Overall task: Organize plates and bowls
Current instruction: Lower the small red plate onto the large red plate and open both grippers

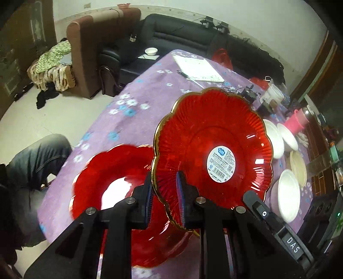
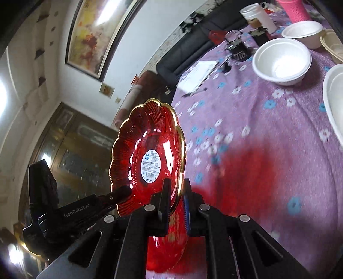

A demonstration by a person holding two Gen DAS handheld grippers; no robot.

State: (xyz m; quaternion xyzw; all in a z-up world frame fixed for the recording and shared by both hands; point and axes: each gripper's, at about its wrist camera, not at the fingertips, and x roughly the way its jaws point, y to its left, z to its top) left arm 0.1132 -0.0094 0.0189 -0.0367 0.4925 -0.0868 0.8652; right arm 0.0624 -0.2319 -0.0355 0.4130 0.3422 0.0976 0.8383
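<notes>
A red scalloped plate (image 1: 214,150) with a gold rim and a white label is held tilted above the purple floral tablecloth (image 1: 133,107). My left gripper (image 1: 165,197) is shut on its near rim. In the right wrist view the same plate (image 2: 148,154) stands on edge, and my right gripper (image 2: 175,203) is shut on its rim; the left gripper (image 2: 120,193) grips the opposite side. A second red plate (image 1: 103,184) lies on the table below, blurred. White bowls (image 1: 288,193) (image 2: 282,61) sit further right.
A pink cup (image 1: 297,122), a cream plate (image 1: 298,169), paper cups (image 2: 257,15), a notepad (image 1: 197,68) and small dark gadgets (image 1: 248,94) lie on the table. Sofas (image 1: 171,36) stand behind it. A seated person's leg (image 1: 36,158) is at left.
</notes>
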